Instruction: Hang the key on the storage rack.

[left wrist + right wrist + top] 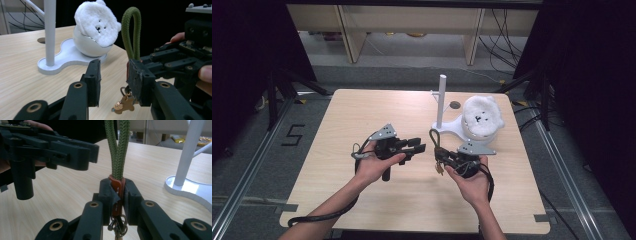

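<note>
High view: right gripper [443, 159] pinches keychain [435, 142] above wooden table [362, 115], green loop upright. Left gripper [418, 145] spread, empty, beside it.
Left gripper view: charm [124, 105] dangles; white stand [62, 53] behind.
Right gripper view: strap axis vertical.

Bare table [362, 115] lies open at left; the white stand [442, 102] and plush bear [482, 117] block far right.

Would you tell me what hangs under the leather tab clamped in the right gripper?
Under the leather tab, metal rings hang, with a brass charm below. The right gripper covers the tab's sides.
</note>
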### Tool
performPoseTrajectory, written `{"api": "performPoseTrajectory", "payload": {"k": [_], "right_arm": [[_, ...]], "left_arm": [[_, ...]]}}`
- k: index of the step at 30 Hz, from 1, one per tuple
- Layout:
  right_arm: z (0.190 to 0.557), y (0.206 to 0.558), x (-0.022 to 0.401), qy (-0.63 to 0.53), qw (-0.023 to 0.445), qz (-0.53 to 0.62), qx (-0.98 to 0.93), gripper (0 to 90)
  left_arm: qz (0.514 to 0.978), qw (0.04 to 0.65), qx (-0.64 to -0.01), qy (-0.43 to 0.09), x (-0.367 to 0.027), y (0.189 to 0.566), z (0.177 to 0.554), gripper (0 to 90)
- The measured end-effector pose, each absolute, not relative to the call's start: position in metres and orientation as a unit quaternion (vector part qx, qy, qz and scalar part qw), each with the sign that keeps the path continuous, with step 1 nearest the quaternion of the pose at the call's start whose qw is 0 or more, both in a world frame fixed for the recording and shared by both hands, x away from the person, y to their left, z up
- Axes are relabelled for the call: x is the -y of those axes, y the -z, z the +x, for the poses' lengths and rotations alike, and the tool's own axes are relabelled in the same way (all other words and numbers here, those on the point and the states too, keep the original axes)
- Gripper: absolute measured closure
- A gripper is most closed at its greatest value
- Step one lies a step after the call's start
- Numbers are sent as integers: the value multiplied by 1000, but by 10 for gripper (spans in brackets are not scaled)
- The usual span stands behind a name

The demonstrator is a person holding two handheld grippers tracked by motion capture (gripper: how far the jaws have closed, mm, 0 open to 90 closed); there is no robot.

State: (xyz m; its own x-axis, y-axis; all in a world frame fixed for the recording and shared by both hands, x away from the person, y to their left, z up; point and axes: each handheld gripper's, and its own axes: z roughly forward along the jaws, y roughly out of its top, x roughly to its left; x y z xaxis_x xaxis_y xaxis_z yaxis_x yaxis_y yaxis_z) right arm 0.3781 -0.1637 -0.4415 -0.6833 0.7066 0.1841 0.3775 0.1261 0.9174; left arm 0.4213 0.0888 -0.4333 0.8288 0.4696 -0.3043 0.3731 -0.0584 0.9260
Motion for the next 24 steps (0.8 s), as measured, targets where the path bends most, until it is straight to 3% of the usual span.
{"api": "performPoseTrajectory", "payload": {"k": [24], "right_arm": [[377,443,159,-549,157,358,-738,795]], "left_arm": [[716,637,-285,2,-76,433,423,730]]}}
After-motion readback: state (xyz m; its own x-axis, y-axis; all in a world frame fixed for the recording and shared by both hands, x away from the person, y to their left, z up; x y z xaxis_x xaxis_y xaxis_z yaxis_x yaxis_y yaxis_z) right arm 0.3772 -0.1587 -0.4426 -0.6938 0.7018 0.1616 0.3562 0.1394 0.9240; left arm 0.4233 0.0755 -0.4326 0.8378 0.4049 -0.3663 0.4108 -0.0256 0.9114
